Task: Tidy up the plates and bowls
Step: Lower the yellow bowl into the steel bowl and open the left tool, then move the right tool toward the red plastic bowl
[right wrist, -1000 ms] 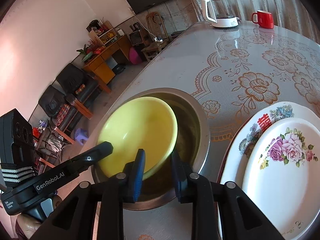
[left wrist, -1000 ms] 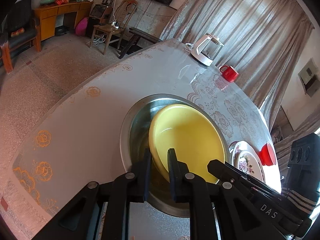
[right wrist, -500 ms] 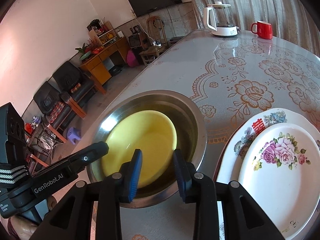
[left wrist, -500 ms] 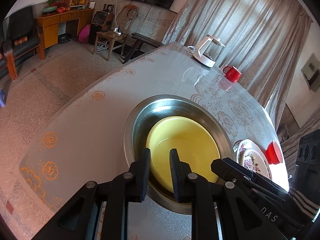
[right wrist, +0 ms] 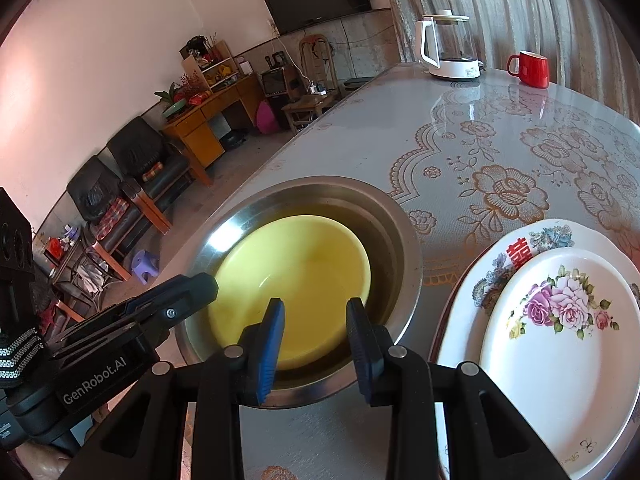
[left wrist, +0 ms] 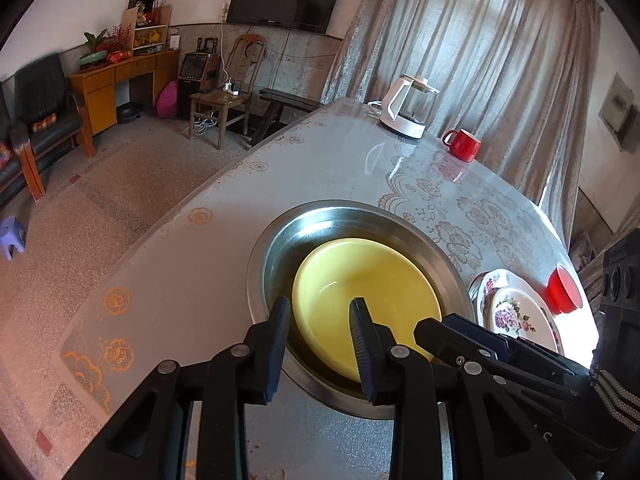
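A yellow bowl (left wrist: pixel 368 292) (right wrist: pixel 296 280) lies flat inside a wide steel basin (left wrist: pixel 280 240) (right wrist: pixel 400 236) on the table. My left gripper (left wrist: pixel 320 320) hovers over the bowl's near rim; its jaws are opening and the pads press on nothing. My right gripper (right wrist: pixel 314 320) stands open just above the bowl's near edge, also apart from it. Each gripper shows at the side of the other's view. To the right sits a small floral plate (right wrist: pixel 560 344) stacked on a larger floral plate (right wrist: pixel 516 240) (left wrist: pixel 516 312).
A white-based glass kettle (left wrist: pixel 408 108) (right wrist: pixel 448 44) and a red mug (left wrist: pixel 462 144) (right wrist: pixel 528 68) stand at the table's far side. A red bowl (left wrist: pixel 564 290) sits beyond the plates. The table edge runs along the left, with floor, chairs and a desk beyond.
The yellow bowl went from tilted, gripped at its rim by both grippers, to lying flat in the basin. Both grippers let go and spread their jaws.
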Motion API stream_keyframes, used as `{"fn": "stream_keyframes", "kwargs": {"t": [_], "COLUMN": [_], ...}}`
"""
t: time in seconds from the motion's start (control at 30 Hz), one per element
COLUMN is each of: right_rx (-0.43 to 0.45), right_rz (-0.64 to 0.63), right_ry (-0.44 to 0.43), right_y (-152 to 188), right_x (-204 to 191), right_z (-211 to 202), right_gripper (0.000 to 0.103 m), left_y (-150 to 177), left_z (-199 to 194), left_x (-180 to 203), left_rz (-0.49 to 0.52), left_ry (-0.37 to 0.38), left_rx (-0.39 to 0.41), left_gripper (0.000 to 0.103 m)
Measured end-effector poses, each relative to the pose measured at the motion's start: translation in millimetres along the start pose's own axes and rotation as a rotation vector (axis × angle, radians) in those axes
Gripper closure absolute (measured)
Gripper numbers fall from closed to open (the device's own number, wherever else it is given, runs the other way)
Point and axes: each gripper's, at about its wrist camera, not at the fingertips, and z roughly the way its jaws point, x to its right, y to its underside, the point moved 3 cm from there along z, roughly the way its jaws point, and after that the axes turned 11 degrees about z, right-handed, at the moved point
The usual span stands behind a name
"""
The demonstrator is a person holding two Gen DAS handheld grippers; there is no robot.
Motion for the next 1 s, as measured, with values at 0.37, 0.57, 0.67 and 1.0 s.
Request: {"fn": "stream_keyframes", "kwargs": {"t": [0.37,0.57,0.67,1.0], "right_rx": [0.028,0.06,0.076,0.148], "right_rz": [0.038,0.08,0.11,0.24], "right_ry": [-0.04,-0.034,-0.034,0.012], "right_y": [3.1,1.9,1.0,-0.9], "right_x": [4.7,17.2,27.5,86.7], "right_z": [-17.5,-32.8,-40.5,-74.9], "right_gripper": [0.064,0.063,0.063,0.063], "left_y": [0.6,-2.5,-6.0,-15.4], "left_z": [-7.7,-8.9,-9.3,-0.8], "left_x": [17.3,31.6,43.7,99.6], "left_rz": [0.082,0.117,0.146,0.261], "left_ry": [-0.01,0.003,0.022,0.1], "left_rx": [0.033,0.042,0.05,0.042], "left_gripper": [0.072,0.072,0.072,0.07]}}
